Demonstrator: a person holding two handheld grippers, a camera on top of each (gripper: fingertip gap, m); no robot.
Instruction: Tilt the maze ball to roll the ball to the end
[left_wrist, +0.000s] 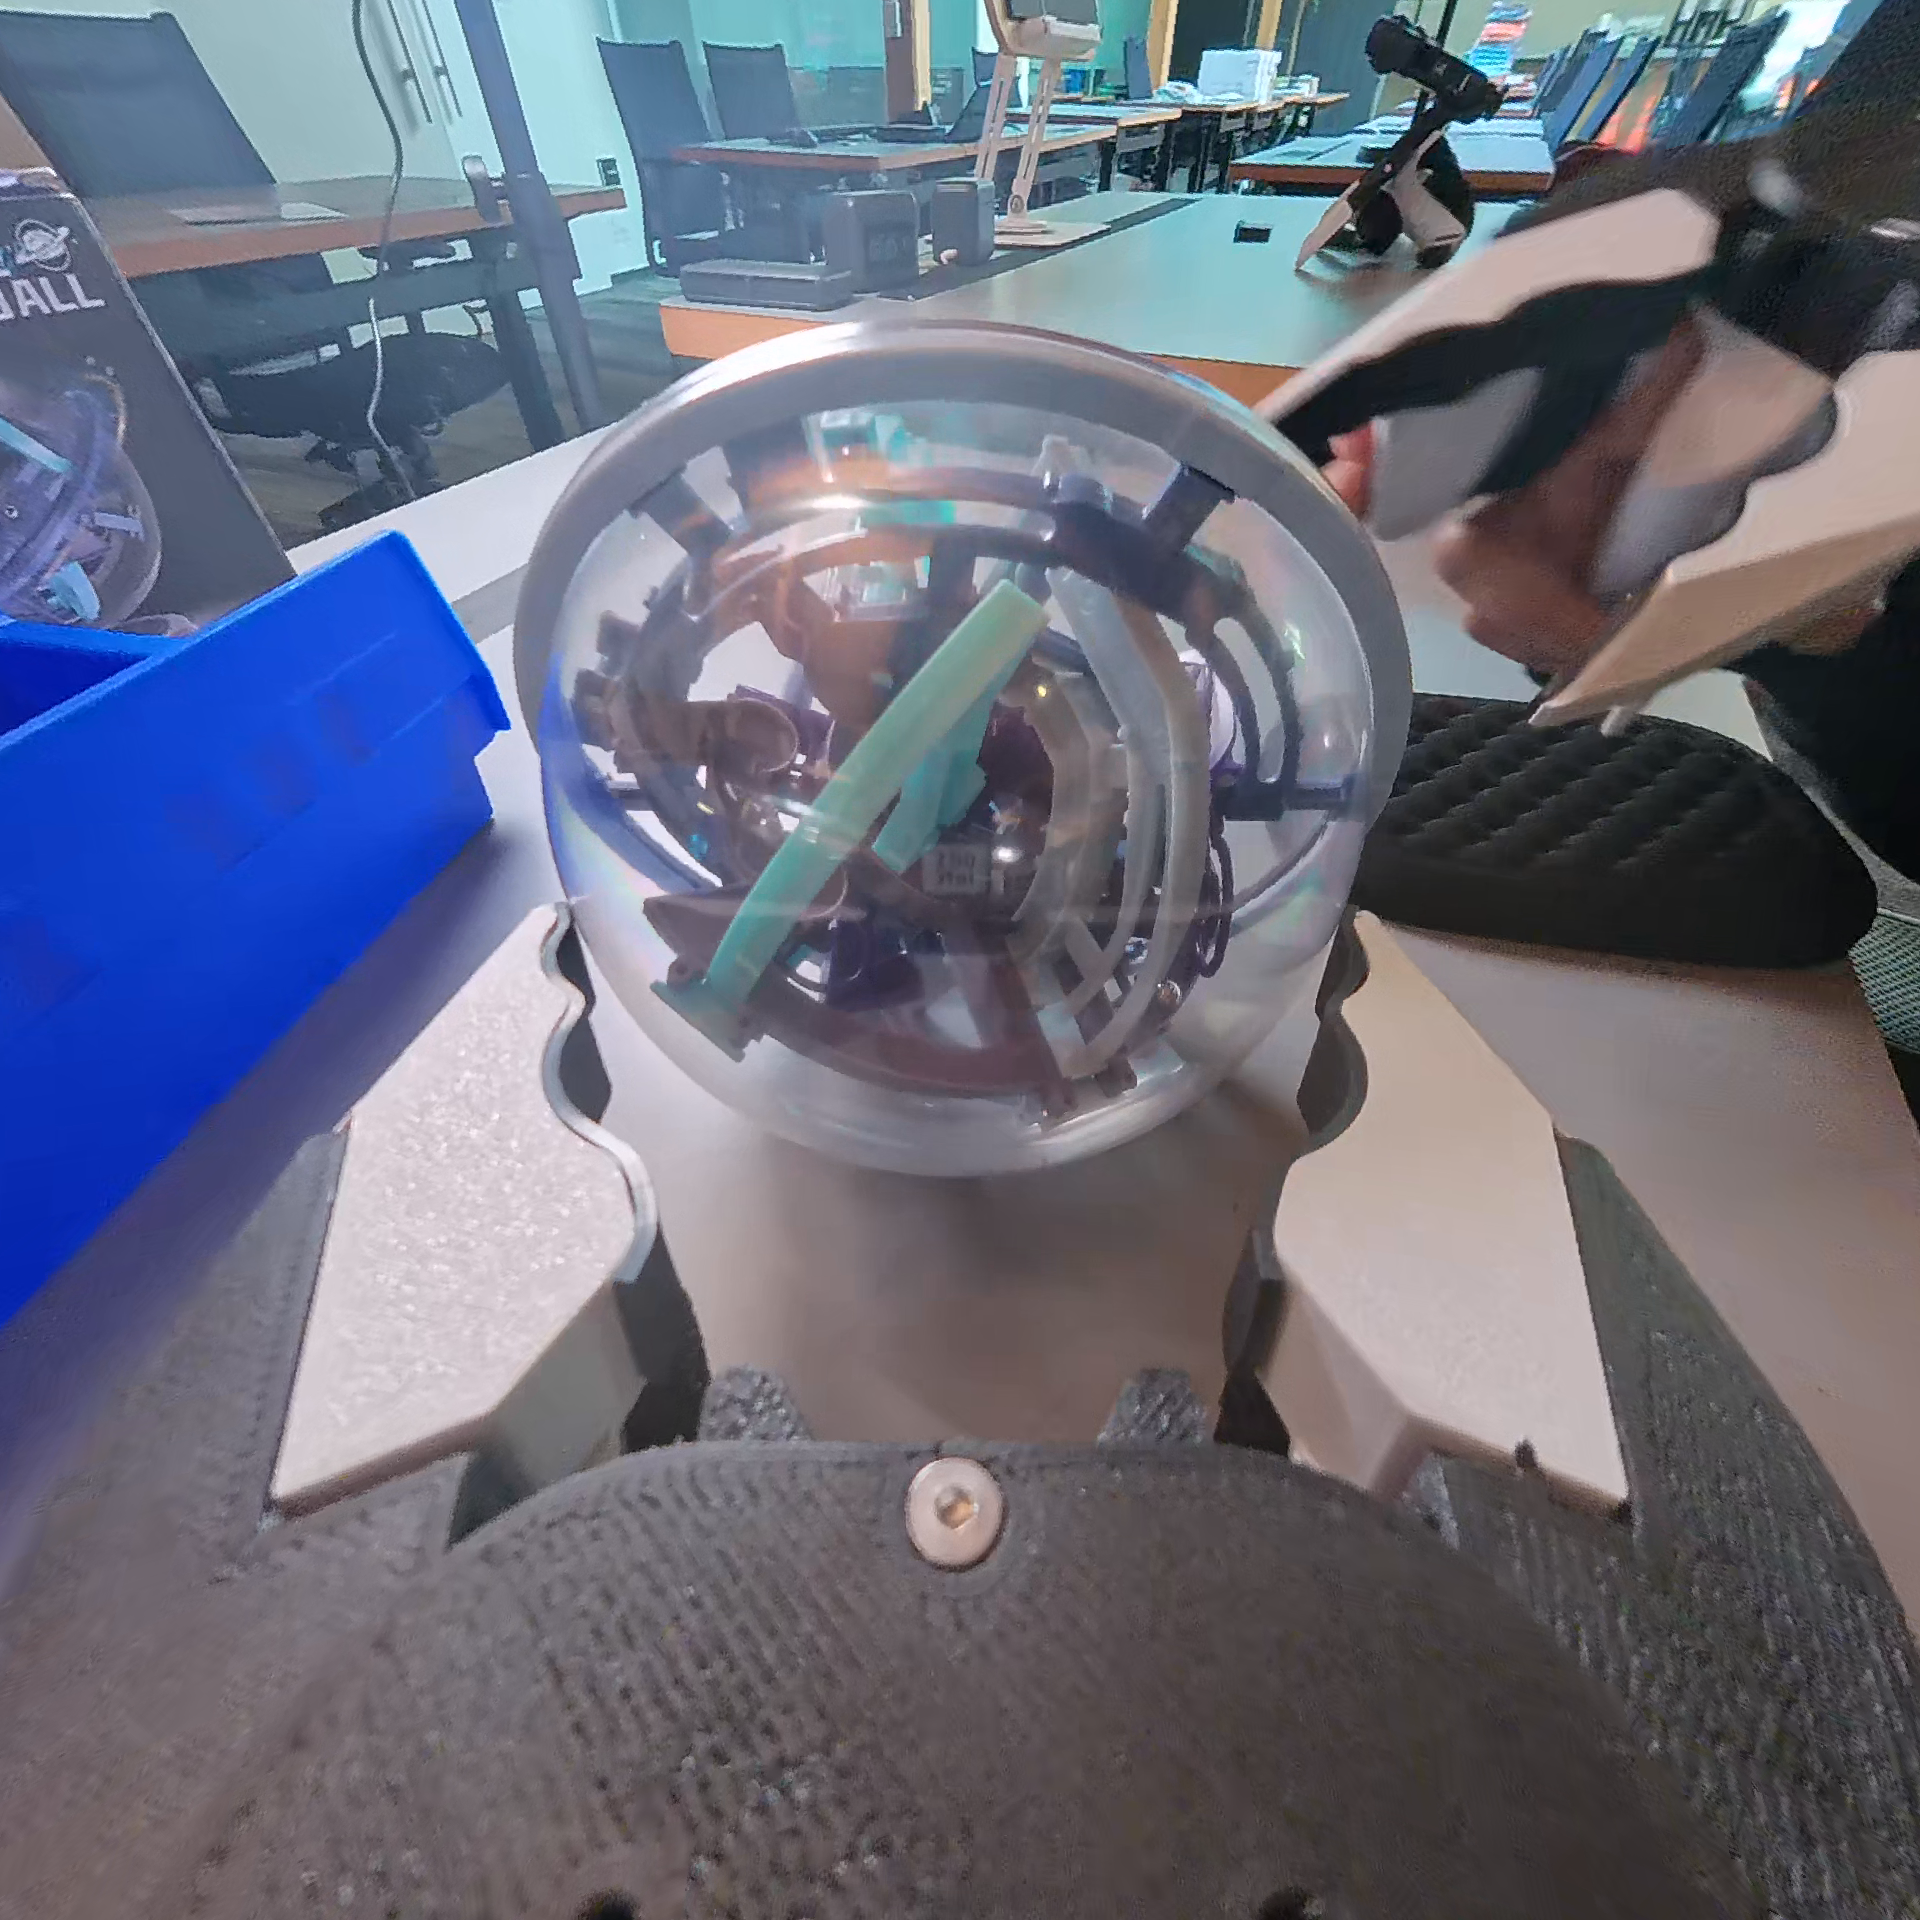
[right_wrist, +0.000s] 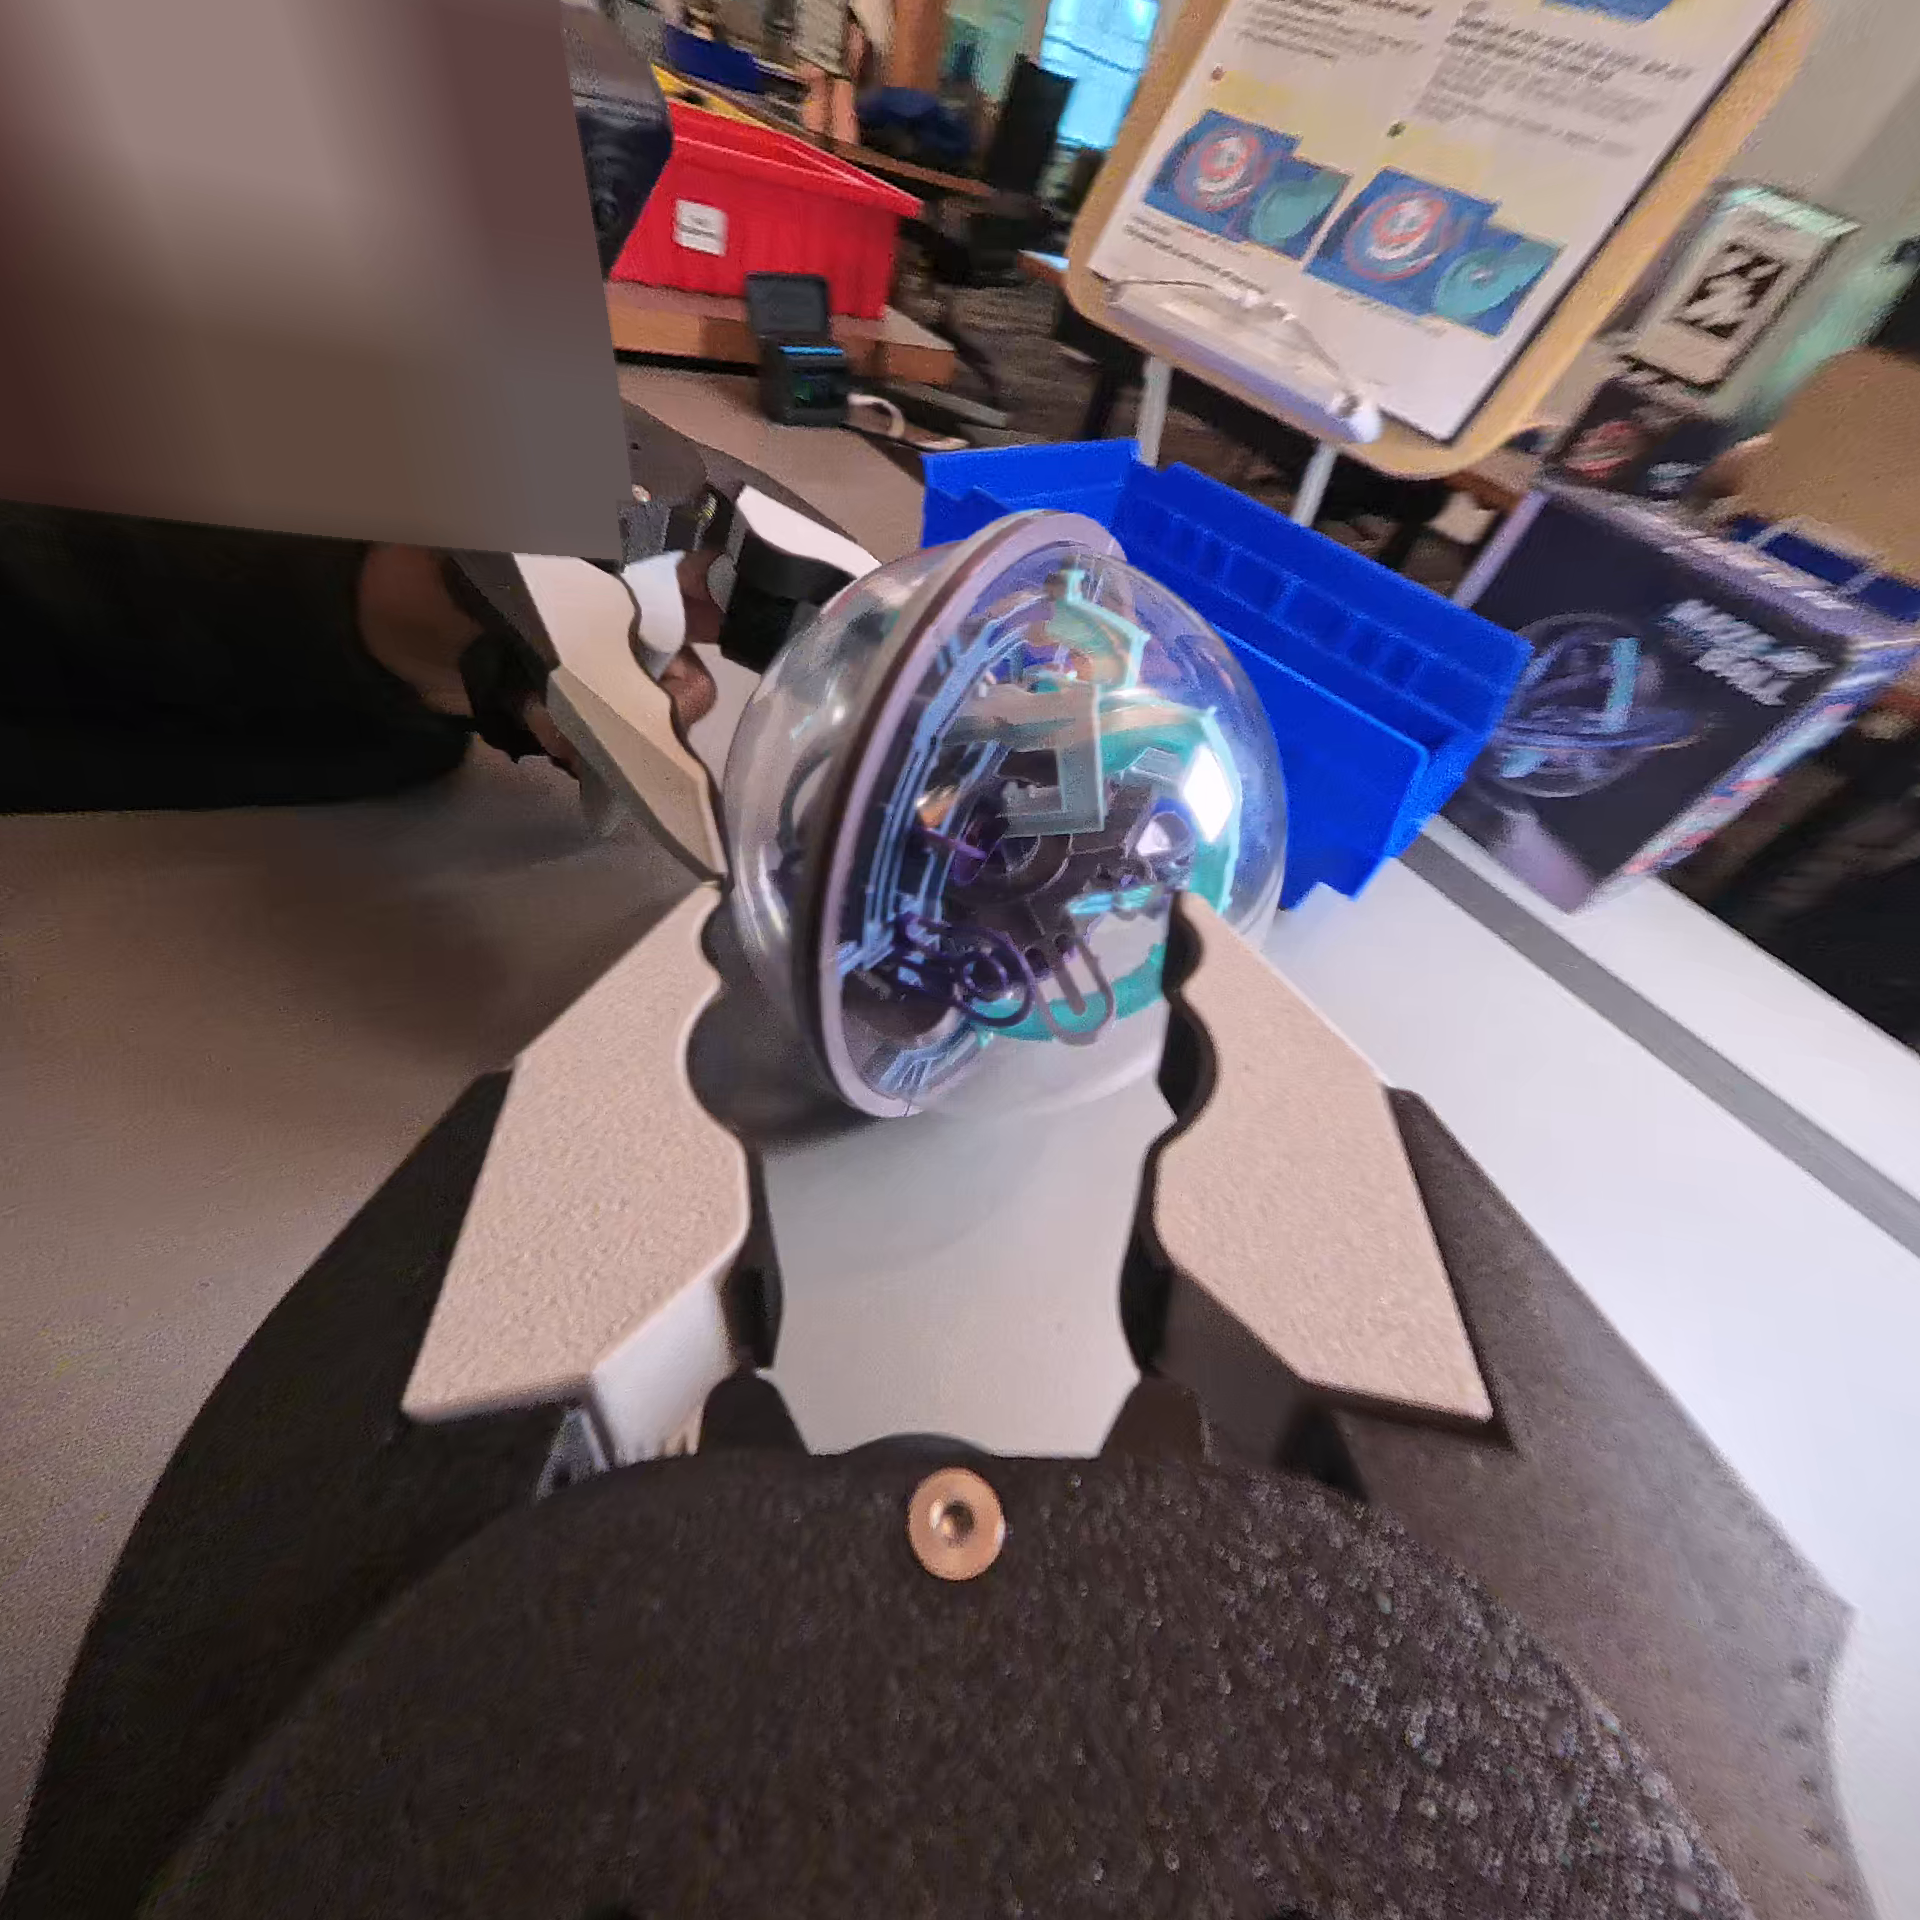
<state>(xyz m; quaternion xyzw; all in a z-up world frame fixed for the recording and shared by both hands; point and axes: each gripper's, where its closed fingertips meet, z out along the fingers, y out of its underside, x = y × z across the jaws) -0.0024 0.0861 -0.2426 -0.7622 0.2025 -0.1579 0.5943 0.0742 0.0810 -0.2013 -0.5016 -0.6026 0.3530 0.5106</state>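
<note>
**Printed matter in the scene: carriers only, wording not reproduced.**
Lettering stands on the dark product box (right_wrist: 1683, 717) at the table's edge behind the blue bin (right_wrist: 1340, 665), on the illustrated instruction sheet clipped to a board (right_wrist: 1382, 177), on a small tag inside the maze ball (left_wrist: 956, 868), and on the red bin's white label (right_wrist: 698, 225); a black-and-white marker card (right_wrist: 1745, 281) bears a pattern.

Pale grey table (left_wrist: 1714, 1091) under maze ball (left_wrist: 956, 748), blue bin (left_wrist: 208, 790), perhaps a black cushion (left_wrist: 1600, 842).
</note>
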